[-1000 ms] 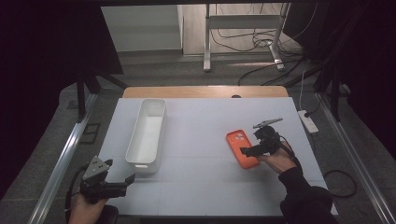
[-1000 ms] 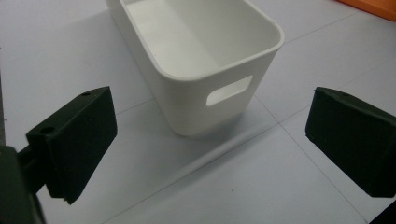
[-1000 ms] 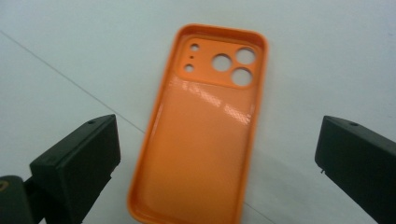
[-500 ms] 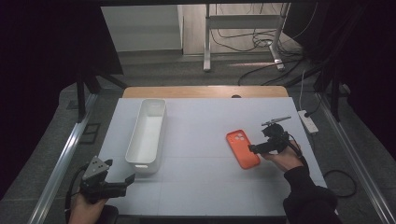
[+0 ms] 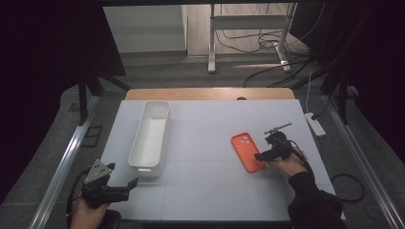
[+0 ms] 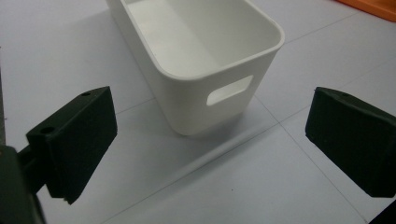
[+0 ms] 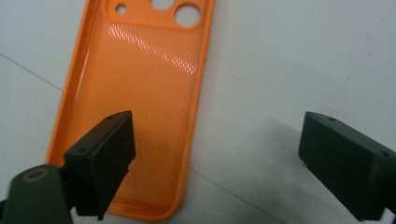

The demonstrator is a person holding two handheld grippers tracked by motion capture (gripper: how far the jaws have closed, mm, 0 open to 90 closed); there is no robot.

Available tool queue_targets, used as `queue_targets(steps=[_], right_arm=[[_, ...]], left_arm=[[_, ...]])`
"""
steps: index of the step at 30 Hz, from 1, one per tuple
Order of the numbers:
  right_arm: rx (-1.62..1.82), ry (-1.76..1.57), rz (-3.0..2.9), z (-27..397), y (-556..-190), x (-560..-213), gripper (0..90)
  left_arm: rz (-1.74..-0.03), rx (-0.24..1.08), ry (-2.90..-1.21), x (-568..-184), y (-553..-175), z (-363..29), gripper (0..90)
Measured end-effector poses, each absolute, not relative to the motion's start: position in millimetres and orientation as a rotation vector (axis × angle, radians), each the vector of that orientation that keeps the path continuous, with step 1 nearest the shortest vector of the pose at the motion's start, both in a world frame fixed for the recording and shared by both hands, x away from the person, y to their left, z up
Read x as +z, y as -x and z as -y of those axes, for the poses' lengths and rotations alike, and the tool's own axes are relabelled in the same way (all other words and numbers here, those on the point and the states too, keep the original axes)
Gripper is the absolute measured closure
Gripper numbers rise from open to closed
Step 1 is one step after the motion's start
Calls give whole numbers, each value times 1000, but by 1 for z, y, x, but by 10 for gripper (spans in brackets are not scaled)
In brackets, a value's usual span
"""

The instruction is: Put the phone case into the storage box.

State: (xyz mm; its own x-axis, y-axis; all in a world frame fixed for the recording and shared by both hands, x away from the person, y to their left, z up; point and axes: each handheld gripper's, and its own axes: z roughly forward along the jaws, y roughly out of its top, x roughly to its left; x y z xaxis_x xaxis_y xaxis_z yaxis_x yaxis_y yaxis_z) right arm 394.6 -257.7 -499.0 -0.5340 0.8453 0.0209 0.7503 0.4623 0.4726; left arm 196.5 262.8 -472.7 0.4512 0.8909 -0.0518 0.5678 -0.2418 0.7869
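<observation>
The left claw [image 5: 125, 187] sits low at the near left corner of the bench [image 5: 205, 200], jaws spread wide with nothing between them. It points at the end wall of the bin [image 5: 151, 138], where the handle slot [image 6: 229, 90] is. My guess is that it is parked there, well clear of the other hand's work.

The bin stands upright and empty, long side running away from the person. It looks like the likely drop place for whatever gets picked up.

To its right, well apart, the case [image 5: 247, 151] lies flat on the bench with its hollow side up and its camera holes [image 7: 187, 14] at the far end.

The right claw [image 5: 259, 156] is at the case's near right edge. Its jaws have just been closing a little, yet they stand wide and grip nothing. In the right gripper view one jaw hangs over the case's inside and the other over bare bench, so the side wall of the case lies between them, probably lined up for a pinch on that rim.

Count: two claws, one bin, one case.
</observation>
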Motion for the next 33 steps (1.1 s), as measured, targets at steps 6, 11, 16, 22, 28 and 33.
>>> queue_targets(steps=[6,11,16,22,28,33], right_arm=[[607,-1336,-2532,254,-392,-503,300],[643,-1329,-2536,255,-392,-500,532],[670,-1359,-2559,256,-394,-499,724],[691,-1419,-2577,256,-395,-498,869],[675,-1459,-2548,257,-395,-497,892],[715,-1461,-2518,262,-394,-493,895]], left_arm=[[-1223,535,-1934,-473,-197,-263,31],[-1221,536,-1939,-473,-197,-262,31],[-1220,535,-1939,-473,-197,-262,32],[-1215,532,-1944,-473,-197,-262,35],[-1218,546,-1979,-473,-198,-258,45],[-1241,540,-1975,-473,-200,-258,49]])
